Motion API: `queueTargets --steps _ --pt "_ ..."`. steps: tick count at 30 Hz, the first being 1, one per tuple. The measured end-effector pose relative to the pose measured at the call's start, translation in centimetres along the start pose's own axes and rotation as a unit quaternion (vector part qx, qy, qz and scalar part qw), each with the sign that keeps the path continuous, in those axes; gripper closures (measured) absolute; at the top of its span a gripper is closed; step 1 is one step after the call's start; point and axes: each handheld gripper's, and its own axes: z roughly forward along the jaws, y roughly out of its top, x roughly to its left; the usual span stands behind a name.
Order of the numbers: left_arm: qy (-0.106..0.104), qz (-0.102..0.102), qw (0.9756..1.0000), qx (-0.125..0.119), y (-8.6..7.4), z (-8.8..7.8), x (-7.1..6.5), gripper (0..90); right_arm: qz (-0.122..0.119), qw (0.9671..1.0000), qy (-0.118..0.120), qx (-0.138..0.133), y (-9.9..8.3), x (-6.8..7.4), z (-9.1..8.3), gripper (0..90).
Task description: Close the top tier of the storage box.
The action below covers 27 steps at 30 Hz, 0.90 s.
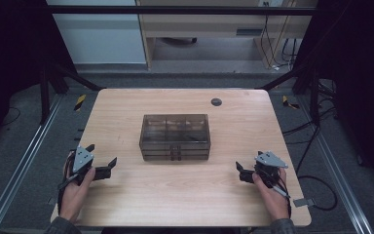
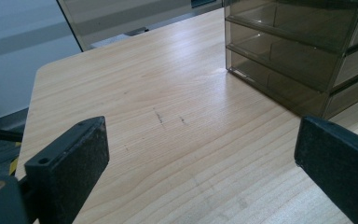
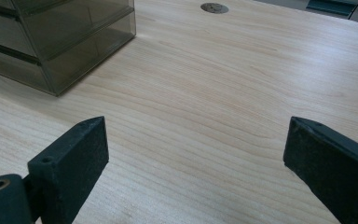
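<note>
1. A smoked, see-through drawer unit [image 1: 175, 137] is seen at the centre of the light wooden tabletop [image 1: 185, 195], its drawer fronts turned toward 6 o'clock.
2. The left hand-held gripper [image 1: 101, 163] is held over the tabletop at about 8 o'clock from the unit, well apart from it; its jaws are spread wide with nothing between them.
3. The right hand-held gripper [image 1: 239, 171] is held at about 4 o'clock from the unit, also well apart; its jaws are likewise spread and empty.
4. A small dark round grommet [image 1: 216, 102] is set in the tabletop at about 1 o'clock from the unit.
5. In the left gripper view, faint dark scuff marks [image 2: 160, 116] are noted on the wood.
</note>
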Motion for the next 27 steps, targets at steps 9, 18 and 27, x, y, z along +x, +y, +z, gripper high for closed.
queueTargets --steps 9,18,27 --pt "0.005 -0.008 1.0000 -0.001 -0.3 0.4 0.3 3.2 0.001 1.0000 0.001 -0.003 0.0 0.2 0.7 6.7" --pt "0.005 -0.014 0.9999 -0.004 -0.8 0.6 0.3 3.3 0.003 1.0000 0.004 -0.005 0.0 0.4 1.0 6.7" --pt "0.006 -0.017 0.9998 -0.009 -0.9 0.7 0.3 3.4 0.007 1.0000 0.006 -0.002 -0.3 0.3 1.1 6.5"
